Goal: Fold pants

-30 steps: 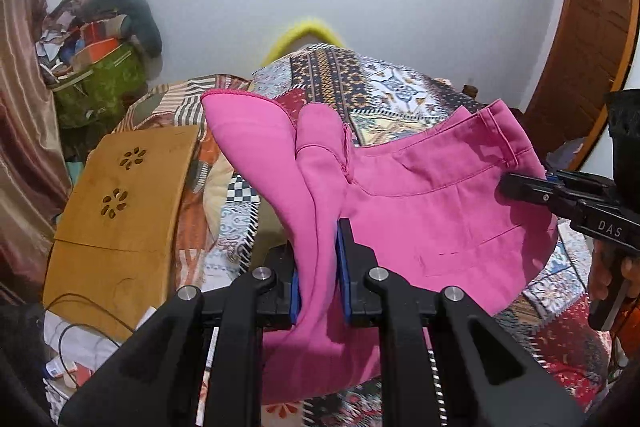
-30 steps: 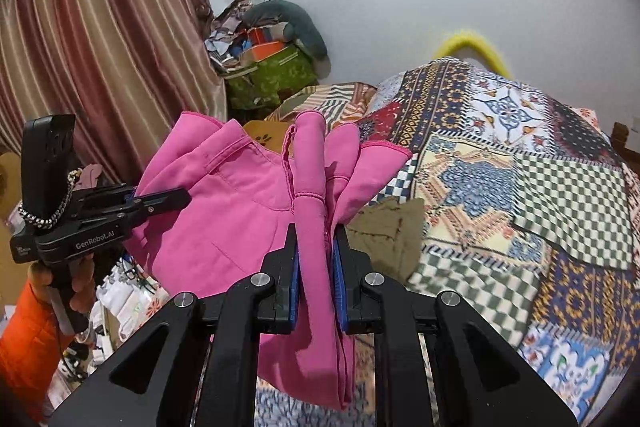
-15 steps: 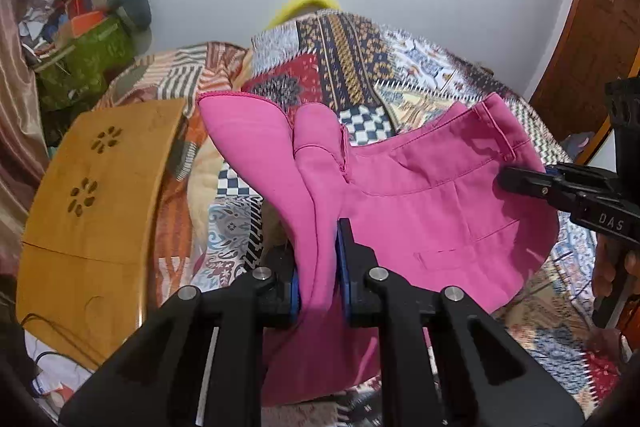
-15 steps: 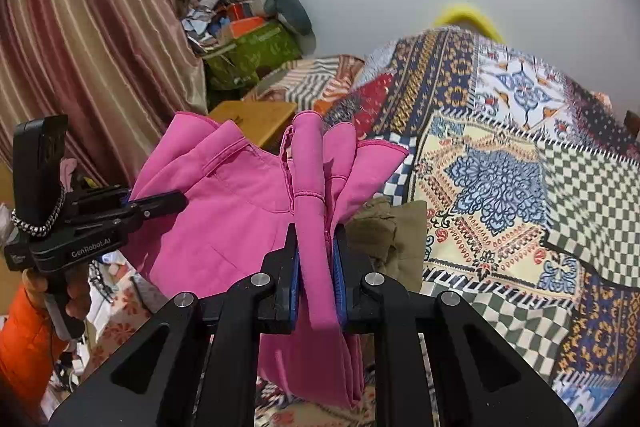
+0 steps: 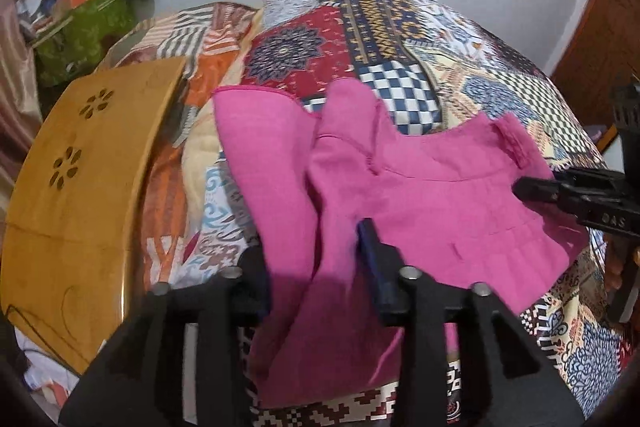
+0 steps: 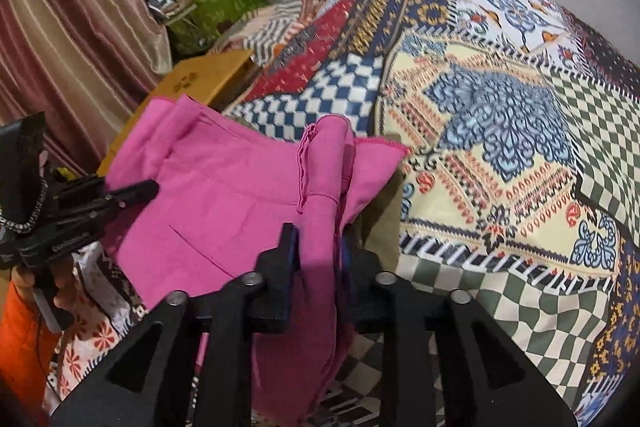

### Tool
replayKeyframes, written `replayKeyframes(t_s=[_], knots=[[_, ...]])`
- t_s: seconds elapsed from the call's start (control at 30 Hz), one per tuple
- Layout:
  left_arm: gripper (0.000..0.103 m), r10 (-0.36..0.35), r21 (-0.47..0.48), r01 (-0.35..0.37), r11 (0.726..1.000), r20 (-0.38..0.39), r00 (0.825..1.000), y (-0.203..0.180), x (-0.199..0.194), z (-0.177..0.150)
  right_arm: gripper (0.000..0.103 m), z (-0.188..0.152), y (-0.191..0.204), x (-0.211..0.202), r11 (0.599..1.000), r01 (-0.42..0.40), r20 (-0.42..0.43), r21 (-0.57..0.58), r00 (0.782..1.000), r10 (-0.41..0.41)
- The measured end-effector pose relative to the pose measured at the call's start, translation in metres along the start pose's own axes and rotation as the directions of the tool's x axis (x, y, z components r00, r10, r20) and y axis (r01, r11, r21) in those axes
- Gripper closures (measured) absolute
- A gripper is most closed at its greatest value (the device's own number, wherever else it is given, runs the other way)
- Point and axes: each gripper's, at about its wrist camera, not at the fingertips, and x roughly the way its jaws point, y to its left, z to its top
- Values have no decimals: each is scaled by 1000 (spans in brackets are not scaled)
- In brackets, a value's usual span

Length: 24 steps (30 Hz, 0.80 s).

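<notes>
Both grippers had dropped toward the patchwork bedspread (image 5: 460, 83) since the earlier frames, and both sets of jaws had just been opening with pink cloth between them. Left gripper (image 5: 316, 259): jaws stood clearly apart, pads off the fabric, a bunched fold of the pink pants (image 5: 440, 195) lying loose in the gap. Right gripper (image 6: 318, 239): jaws parted less, cloth filling most of the narrow gap; looked released or nearly so, but pad contact was hard to rule out. Outward from the grippers, the pants lay draped on the near edge of the bedspread, one gathered end in each gripper, the long axis running sideways from one gripper to the other, the body of the garment spread just beyond the fingertips. Neither hand was nearer; each sat at its own end. Wooden board (image 5: 76, 195) lay off the bedspread's left side. Judged: the fold was laid down, and next came backing both grippers straight out without dragging cloth.
</notes>
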Motion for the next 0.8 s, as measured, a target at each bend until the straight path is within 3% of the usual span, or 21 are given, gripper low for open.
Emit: replayKeyframes(t_s=[0.13,0.47,0.8], knots=[[53,-10,-70,9,998,-14,1000,11,-6,-1,62,-2,-1,-8,999,33,-24,26,999,-32],[53,79,-67,-79,995,4,997,6,-65,-4,61,-2,8,-58,999,42,29,24,999,-43],[53,88,6,-90,996,162,983,-37,-182,-13,61,-7,63,-158,997,37,213,-67,977,-22]])
